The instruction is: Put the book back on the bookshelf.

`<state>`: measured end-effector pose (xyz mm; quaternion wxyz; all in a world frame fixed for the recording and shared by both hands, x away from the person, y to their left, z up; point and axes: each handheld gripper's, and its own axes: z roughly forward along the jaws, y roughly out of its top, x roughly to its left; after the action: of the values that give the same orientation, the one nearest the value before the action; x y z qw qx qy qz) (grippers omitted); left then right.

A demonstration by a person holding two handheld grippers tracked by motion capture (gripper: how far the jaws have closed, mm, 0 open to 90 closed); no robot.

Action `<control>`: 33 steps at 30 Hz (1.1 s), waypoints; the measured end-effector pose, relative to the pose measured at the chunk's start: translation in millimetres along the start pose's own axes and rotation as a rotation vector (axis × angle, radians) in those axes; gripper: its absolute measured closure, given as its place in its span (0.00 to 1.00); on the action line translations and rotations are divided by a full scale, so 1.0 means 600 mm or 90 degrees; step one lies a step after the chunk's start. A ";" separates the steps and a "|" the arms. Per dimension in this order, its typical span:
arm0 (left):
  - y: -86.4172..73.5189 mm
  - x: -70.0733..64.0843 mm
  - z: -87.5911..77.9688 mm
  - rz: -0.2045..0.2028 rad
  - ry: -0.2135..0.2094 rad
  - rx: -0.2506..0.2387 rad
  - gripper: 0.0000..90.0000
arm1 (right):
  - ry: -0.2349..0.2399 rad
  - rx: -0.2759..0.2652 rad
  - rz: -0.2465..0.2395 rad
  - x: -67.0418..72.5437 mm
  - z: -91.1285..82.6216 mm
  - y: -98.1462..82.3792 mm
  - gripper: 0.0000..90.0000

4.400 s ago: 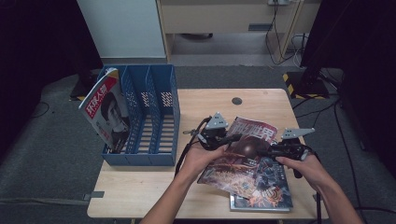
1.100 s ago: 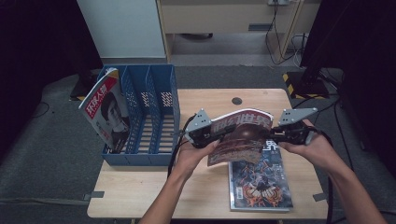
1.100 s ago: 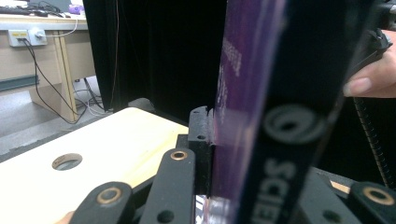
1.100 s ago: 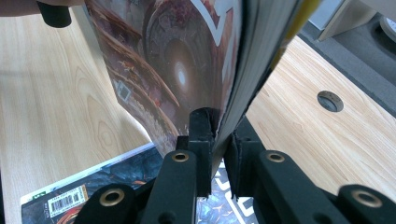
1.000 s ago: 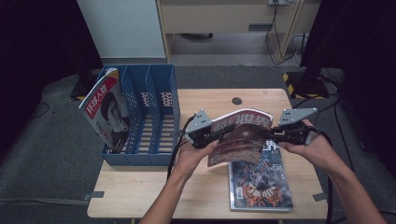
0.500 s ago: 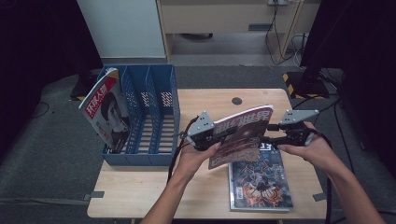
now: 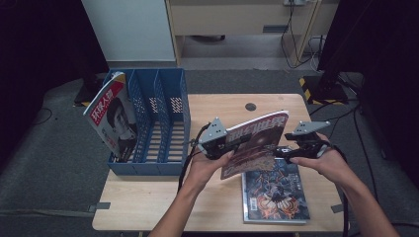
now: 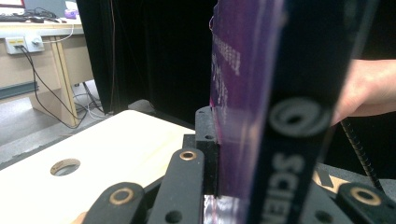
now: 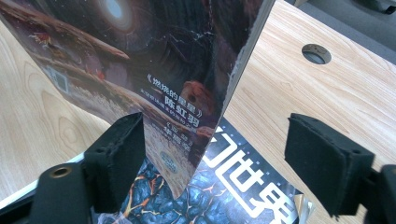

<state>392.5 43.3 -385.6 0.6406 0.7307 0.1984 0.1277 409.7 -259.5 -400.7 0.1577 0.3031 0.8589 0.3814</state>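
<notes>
While the left gripper [image 7: 232, 143] clamps the raised magazine [image 7: 257, 140] edge-on, the right gripper [image 9: 219, 172] gapes wide at its right, one pad touching the cover; its view reveals another magazine [image 9: 233, 196] flat on the table [image 9: 327, 93] beneath
</notes>
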 end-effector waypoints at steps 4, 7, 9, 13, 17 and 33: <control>0.000 0.000 0.000 -0.002 0.002 -0.001 0.93 | -0.005 0.002 0.000 0.001 0.001 -0.002 0.19; 0.000 -0.001 -0.001 -0.002 0.003 0.001 0.93 | -0.012 0.007 -0.002 0.006 0.001 -0.010 0.18; 0.000 -0.002 -0.001 -0.002 0.004 0.002 0.93 | -0.011 0.010 0.001 0.010 0.001 -0.015 0.17; 0.001 -0.001 -0.001 -0.009 0.006 0.001 0.93 | -0.016 0.012 0.009 0.015 0.004 -0.031 0.17; 0.001 0.000 -0.001 -0.020 0.006 0.000 0.93 | -0.039 0.020 0.033 0.022 0.010 -0.051 0.17; 0.019 0.005 -0.001 -0.037 0.011 -0.009 0.93 | -0.072 0.005 0.088 0.047 0.048 -0.127 0.14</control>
<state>396.6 44.2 -374.5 0.6476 0.7189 0.2241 0.1168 372.4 -265.4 -478.2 0.1777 0.3835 0.8271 0.3704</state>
